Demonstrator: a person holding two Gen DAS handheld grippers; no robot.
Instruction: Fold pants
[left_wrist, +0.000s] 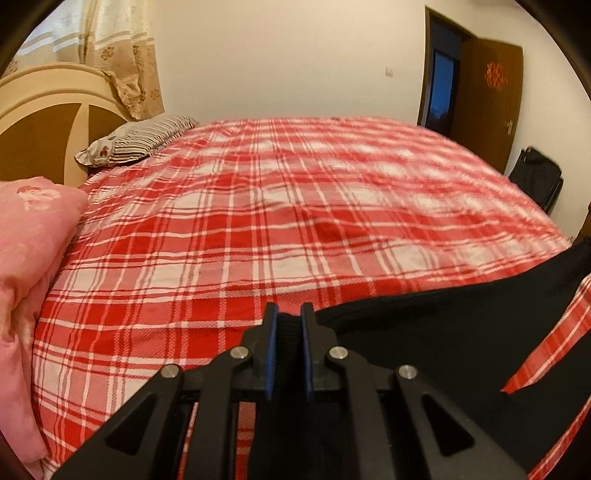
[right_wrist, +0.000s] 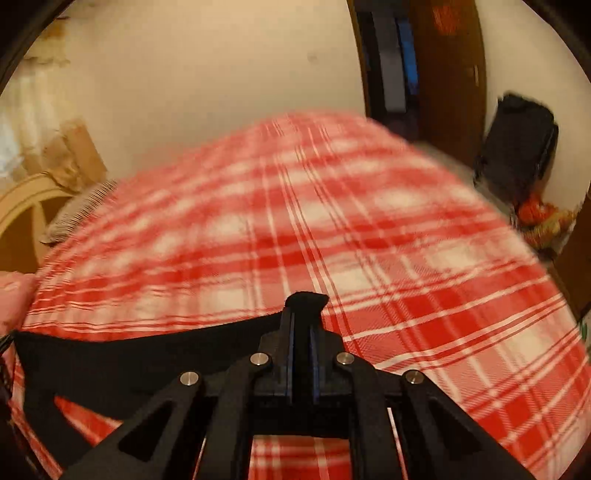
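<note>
Your left gripper (left_wrist: 288, 317) filled the bottom of the left wrist view, its fingers (left_wrist: 271, 350) drawn narrow on a ribbed black edge of the pants (left_wrist: 424, 332). From that pinch the cloth ran taut to the right and up toward the frame's edge, lifted clear of the bed (left_wrist: 258, 221), with a strip of plaid showing through a gap in the fabric. You likely held it stretched so the edge would stay straight for laying down. A pink quilt (left_wrist: 26, 258) lay bunched at the left, a striped pillow (left_wrist: 136, 138) near the headboard.

Seen from the right wrist, your right gripper (right_wrist: 303, 321) had its fingers (right_wrist: 286, 332) pressed close on another bunched bit of the pants (right_wrist: 129, 358), a tuft poking out past the tips. The black cloth stretched away to the left, above the bed (right_wrist: 424, 295). Heavy blur in this view suggests you were moving fast. Judging by both pinches, you were carrying the garment spread between them, and the fold itself looked not yet made.
</note>
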